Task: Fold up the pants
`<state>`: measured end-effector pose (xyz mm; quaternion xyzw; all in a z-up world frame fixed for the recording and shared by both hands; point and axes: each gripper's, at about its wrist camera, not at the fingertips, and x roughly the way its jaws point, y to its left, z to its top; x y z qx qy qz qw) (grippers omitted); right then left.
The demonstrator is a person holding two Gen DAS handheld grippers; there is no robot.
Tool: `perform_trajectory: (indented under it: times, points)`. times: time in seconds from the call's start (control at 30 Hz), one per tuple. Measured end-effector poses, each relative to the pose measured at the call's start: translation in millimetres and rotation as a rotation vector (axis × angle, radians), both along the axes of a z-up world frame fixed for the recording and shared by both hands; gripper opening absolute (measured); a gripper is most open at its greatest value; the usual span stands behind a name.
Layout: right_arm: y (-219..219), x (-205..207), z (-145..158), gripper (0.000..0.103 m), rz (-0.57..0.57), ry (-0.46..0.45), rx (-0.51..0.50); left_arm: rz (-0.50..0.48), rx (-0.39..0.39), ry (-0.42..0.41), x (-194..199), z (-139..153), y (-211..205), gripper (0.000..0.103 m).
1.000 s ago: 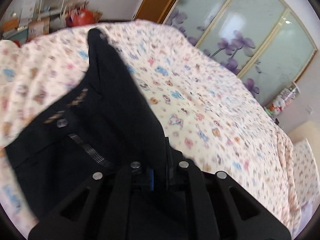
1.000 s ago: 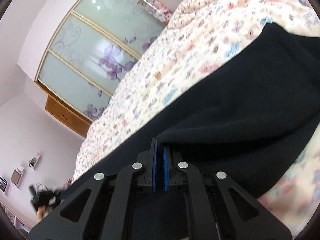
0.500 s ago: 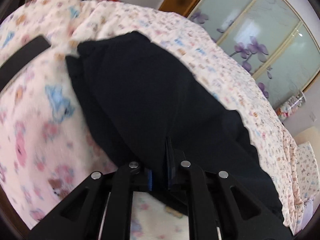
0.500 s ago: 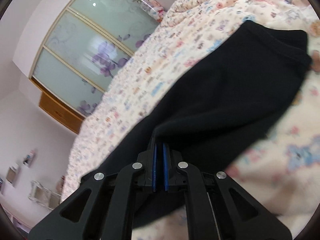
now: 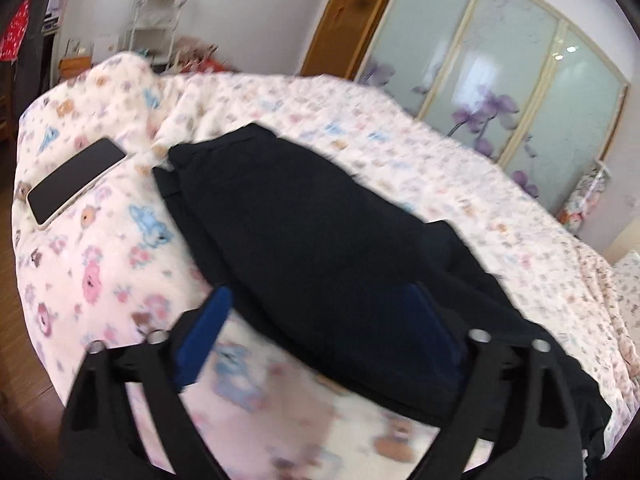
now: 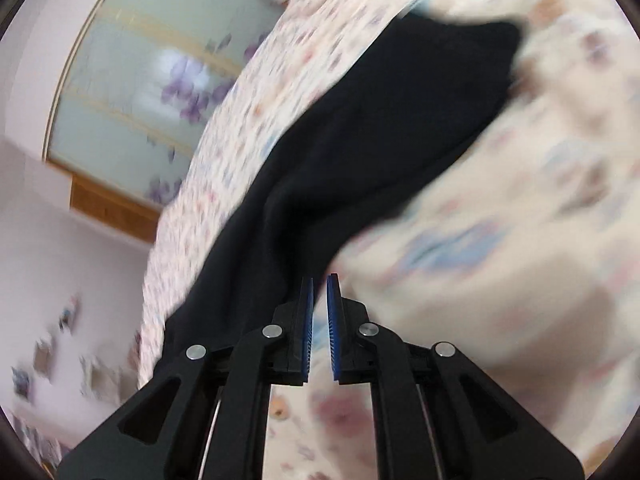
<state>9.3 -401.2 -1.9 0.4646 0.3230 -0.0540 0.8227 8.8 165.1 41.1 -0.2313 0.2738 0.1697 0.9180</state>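
One pair of black pants (image 5: 312,248) lies folded lengthwise on the floral bed (image 5: 460,152), running from near the corner where one phone (image 5: 74,180) rests, close to the bed's edge, toward the far side, with bare quilt open on both flanks. The left gripper (image 5: 320,320) has just been opening, its blue pads wide apart with the pants' near end between them but not pinched. The right gripper (image 6: 319,316) is all but closed, a narrow slit between its pads holding nothing, the pants just beside its left finger.
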Motion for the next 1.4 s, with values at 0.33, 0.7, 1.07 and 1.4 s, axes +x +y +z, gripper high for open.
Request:
perform_trajectory:
  times: [0.33, 0.7, 1.07, 1.4]
  points:
    - [-103, -4, 32, 0.051, -0.145, 0.021, -0.136, -0.268, 0.300, -0.046, 15, -14, -104, 0.099]
    - [-100, 36, 9, 0.046, -0.036, 0.229, -0.334, -0.440, 0.483, -0.055, 12, -21, -150, 0.101]
    - [-86, 38, 41, 0.018, 0.051, 0.247, -0.694, -0.453, 0.486, -0.007, 18, -29, -154, 0.101]
    - [-112, 49, 17, 0.019, 0.026, 0.373, -0.797, -0.392, 0.437, -0.020, 19, -25, -139, 0.101]
